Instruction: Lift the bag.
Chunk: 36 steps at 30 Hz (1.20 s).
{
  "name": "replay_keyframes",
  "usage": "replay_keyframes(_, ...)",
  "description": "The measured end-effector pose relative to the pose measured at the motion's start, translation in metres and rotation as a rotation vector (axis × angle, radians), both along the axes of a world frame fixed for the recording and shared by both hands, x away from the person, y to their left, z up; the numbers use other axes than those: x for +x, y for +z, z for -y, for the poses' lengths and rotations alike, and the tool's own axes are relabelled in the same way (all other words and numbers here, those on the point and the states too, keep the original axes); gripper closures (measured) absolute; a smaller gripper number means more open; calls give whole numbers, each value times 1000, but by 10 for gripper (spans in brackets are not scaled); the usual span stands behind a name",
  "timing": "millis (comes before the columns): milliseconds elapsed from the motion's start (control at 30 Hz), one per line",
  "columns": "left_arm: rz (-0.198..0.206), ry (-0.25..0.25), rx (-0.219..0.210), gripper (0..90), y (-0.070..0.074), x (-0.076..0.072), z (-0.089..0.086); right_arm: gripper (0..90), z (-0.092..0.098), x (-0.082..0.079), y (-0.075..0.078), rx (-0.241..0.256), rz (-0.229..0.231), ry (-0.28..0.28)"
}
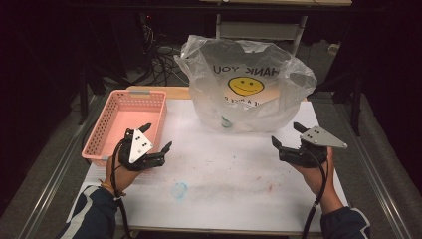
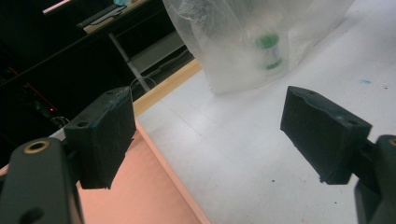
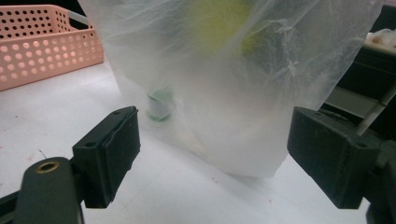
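A clear plastic bag [image 1: 246,87] with a yellow smiley face stands at the back of the white table [image 1: 224,169]. Through its plastic I see a small green-and-white bottle [image 2: 269,50] [image 3: 160,105], blurred. A pink perforated basket [image 1: 127,124] sits at the left; nothing shows inside it. My left gripper [image 1: 157,137] hovers open at the basket's near right corner, one jaw over the basket [image 2: 154,196], nothing between the jaws. My right gripper [image 1: 287,134] is open just right of the bag's base, its jaws wide apart and pointing at the bag [image 3: 224,93].
A wooden board [image 1: 174,92] lies under the bag at the table's back edge. A faint blue stain [image 1: 179,190] marks the table near the front. Dark floor, cables and a metal stand [image 1: 259,25] lie beyond the table.
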<state>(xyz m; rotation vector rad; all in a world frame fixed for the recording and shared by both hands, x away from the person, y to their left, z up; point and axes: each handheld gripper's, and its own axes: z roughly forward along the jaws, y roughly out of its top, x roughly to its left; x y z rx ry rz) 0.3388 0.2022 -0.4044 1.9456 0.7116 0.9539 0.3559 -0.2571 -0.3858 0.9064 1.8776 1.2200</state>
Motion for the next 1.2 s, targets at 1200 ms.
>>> replay_keyframes(1200, -14, -19, 47, 177, -32, -37, -20, 183, -5, -39, -34, -76, 17, 85)
